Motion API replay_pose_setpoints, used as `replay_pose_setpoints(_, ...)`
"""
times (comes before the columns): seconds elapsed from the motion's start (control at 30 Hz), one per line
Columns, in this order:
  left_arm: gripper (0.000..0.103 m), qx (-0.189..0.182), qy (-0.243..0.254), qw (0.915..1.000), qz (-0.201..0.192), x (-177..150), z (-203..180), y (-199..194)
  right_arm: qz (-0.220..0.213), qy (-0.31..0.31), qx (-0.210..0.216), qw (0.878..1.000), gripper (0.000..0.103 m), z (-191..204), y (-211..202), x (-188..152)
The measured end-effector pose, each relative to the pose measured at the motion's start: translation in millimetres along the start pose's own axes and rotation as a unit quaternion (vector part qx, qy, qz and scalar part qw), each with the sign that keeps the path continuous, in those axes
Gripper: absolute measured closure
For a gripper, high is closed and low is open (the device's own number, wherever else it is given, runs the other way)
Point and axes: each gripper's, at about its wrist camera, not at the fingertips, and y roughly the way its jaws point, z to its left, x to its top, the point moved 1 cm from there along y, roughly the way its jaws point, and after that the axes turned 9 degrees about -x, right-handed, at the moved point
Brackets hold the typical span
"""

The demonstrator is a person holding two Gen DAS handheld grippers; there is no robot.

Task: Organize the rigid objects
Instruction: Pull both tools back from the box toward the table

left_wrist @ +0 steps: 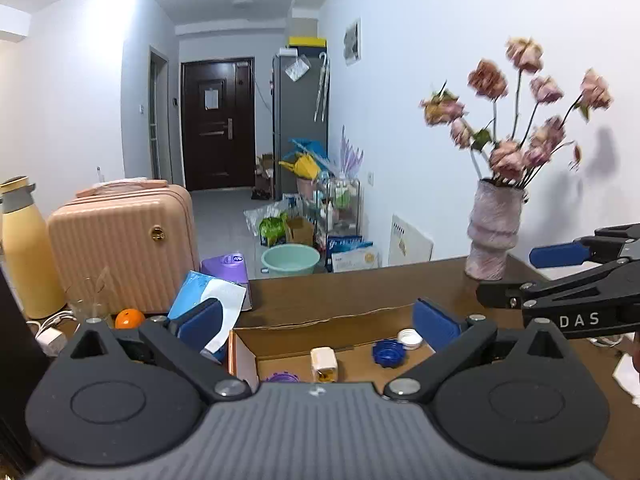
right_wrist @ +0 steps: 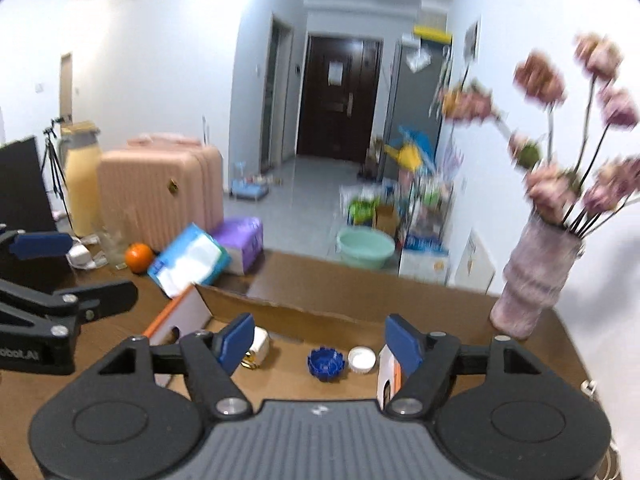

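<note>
An open cardboard box (left_wrist: 296, 334) (right_wrist: 280, 314) lies on the brown table. Inside it are a white power plug (left_wrist: 324, 364) (right_wrist: 258, 348), a blue ridged bottle cap (left_wrist: 387, 353) (right_wrist: 325, 363), a white cap (left_wrist: 410, 338) (right_wrist: 362, 359) and a purple ring-shaped piece (left_wrist: 282, 377). My left gripper (left_wrist: 318, 322) is open and empty, held over the box. My right gripper (right_wrist: 320, 338) is open and empty, also over the box. Each gripper shows at the edge of the other's view: the right (left_wrist: 560, 276), the left (right_wrist: 60, 272).
A vase of dried pink flowers (left_wrist: 494, 236) (right_wrist: 536, 276) stands on the table's far right. An orange (left_wrist: 129, 318) (right_wrist: 139, 257), a blue tissue pack (left_wrist: 208, 300) (right_wrist: 188, 260), a purple pack (right_wrist: 242, 238), a yellow bottle (left_wrist: 26, 252) and a pink suitcase (left_wrist: 124, 240) are left.
</note>
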Motion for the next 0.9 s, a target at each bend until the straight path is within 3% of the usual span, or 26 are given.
replay_pose_setpoints(0.1, 0.000, 0.009, -0.018, 0.9995, -0.025, -8, -9, -31, -0.044, 0.001, -0.004, 0.999, 0.019, 2, -35, -8)
replay_pose_setpoints(0.2, 0.000, 0.026, -0.032, 0.9978, -0.052, -20, -16, -56, -0.078, 0.023, -0.001, 0.997, 0.018, -2, -61, -22)
replay_pose_setpoints(0.37, 0.000, 0.049, -0.054, 0.9949, -0.069, -54, -21, -87, -0.105, 0.051, 0.003, 0.993, 0.016, -7, -89, -51)
replay_pose_setpoints(0.47, 0.000, 0.058, -0.036, 0.9943, -0.082, -76, -29, -109, -0.119, 0.061, 0.006, 0.991, 0.013, -10, -106, -72)
replay_pose_setpoints(0.73, 0.000, 0.043, 0.014, 0.9931, -0.109, -158, -55, -189, -0.122, 0.059, 0.011, 0.991, 0.009, -11, -160, -151)
replay_pose_setpoints(0.9, 0.000, 0.040, 0.042, 0.9945, -0.088, -216, -72, -214, -0.095, 0.046, 0.024, 0.994, 0.004, -7, -189, -213)
